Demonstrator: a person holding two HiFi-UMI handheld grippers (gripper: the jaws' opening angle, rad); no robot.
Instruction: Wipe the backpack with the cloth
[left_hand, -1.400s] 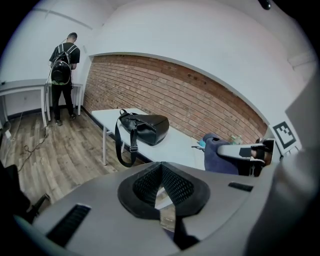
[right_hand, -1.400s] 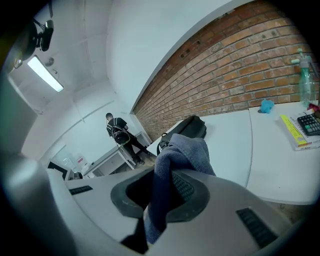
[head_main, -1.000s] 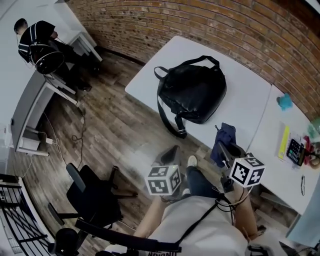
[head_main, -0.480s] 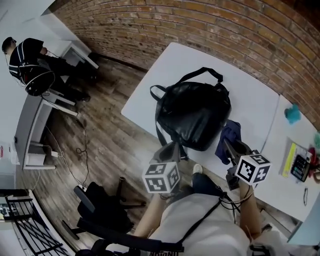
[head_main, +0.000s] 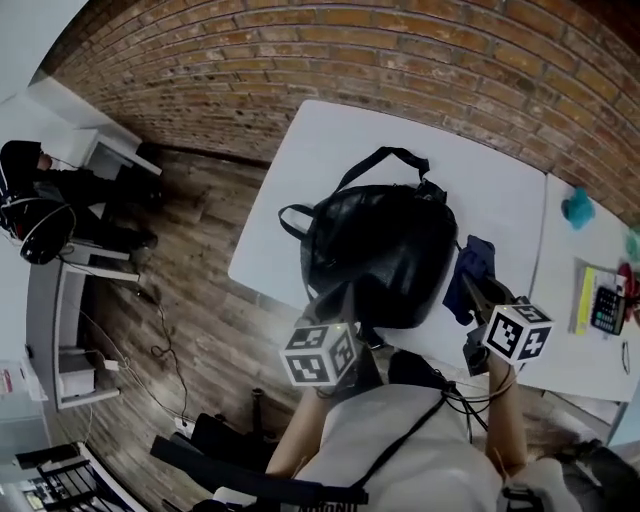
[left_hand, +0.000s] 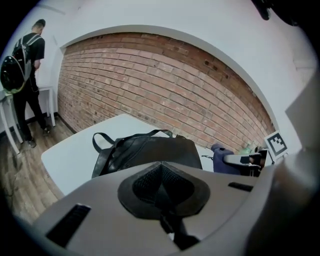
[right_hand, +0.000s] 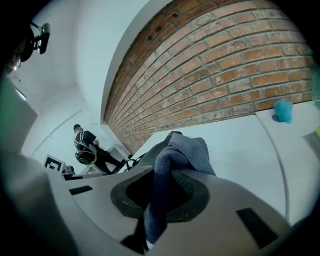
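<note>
Ok so here's where you're at: your right claw is pinching the blue cloth, a thick fold of it runs right through the pads and the rest bunches up out front. Your left claw is pressed together with nothing in it, hanging at the near edge of the table, low in the middle of the head view. The black backpack lies flat in the centre of that view, its bottom end close to the near table edge, and the cloth sits just beside its right flank, I honestly can't tell if it's touching yet. So I'd say the wiping proper hasn't begun. What could bite you: nothing is holding the bag down, so if you rub toward yourself the whole thing may skid on that smooth top and go off the near edge, it has barely any margin there. I'd plant the left claw on it first. Also the bag's skin looks grippy-shiny, so a hard drag could tug the cloth out of the pinch. And mind the carry handle at the top and the strap loop on the left, both stand loose and could hook a claw tip or catch the cloth mid-stroke.
</note>
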